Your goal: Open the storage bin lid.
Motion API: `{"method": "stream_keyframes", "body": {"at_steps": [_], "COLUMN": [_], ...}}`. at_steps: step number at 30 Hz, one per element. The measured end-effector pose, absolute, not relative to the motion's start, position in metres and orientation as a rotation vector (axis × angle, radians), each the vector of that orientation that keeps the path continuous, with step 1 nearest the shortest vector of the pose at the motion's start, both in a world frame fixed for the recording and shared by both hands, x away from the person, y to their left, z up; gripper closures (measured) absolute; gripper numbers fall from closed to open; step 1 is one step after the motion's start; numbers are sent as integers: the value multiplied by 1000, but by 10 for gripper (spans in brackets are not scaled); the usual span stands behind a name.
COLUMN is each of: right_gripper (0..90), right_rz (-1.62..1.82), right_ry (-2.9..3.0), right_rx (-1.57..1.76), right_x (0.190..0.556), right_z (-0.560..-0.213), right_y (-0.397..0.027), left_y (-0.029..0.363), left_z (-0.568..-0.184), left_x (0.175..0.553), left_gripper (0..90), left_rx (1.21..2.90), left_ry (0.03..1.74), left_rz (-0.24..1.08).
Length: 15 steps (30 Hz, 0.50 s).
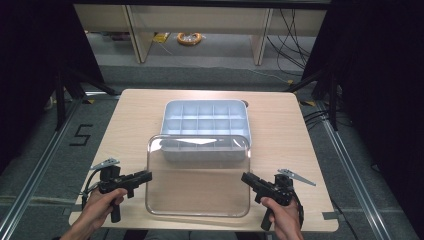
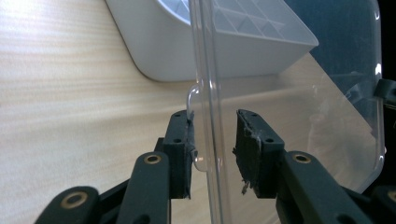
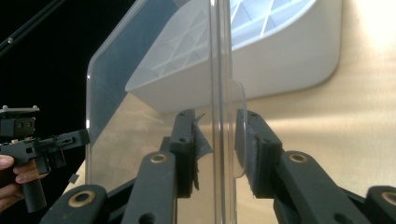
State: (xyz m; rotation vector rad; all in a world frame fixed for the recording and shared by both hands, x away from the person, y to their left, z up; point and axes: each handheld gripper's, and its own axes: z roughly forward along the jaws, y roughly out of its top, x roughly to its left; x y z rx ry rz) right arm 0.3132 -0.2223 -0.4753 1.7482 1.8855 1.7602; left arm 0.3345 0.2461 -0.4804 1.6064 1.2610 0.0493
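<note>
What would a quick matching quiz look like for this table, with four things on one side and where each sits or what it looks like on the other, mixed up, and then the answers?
Things:
1. clear lid
2. white tray
3. left gripper
4. right gripper

Descriptions:
A. divided into small compartments, at the middle of the table
B. at the lid's left edge, jaws either side of it with a gap
C. see-through, near side of the table, far edge over the tray
D. at the lid's right edge, jaws either side of it with a gap

Pairs: 1-C, 2-A, 3-B, 4-D
</note>
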Motion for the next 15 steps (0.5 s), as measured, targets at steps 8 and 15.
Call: {"method": "stream_keyframes", "body": {"at_steps": [8,15], "right_gripper": [684,666], "right_rz": [1729,1688], "right_ry": [1908,1933], "right_rx": [1775,1838], "right_x": [302,302], "right_z": [-486,-495], "right_y": [-222,-223], "left_y": [246,247], "left_z": [-490,-498], "left_x": [326,318], "left_gripper": [656,653], "left_rx": [1634,1664], "left_ry": [1272,1268], "left_rz": [17,-15]}}
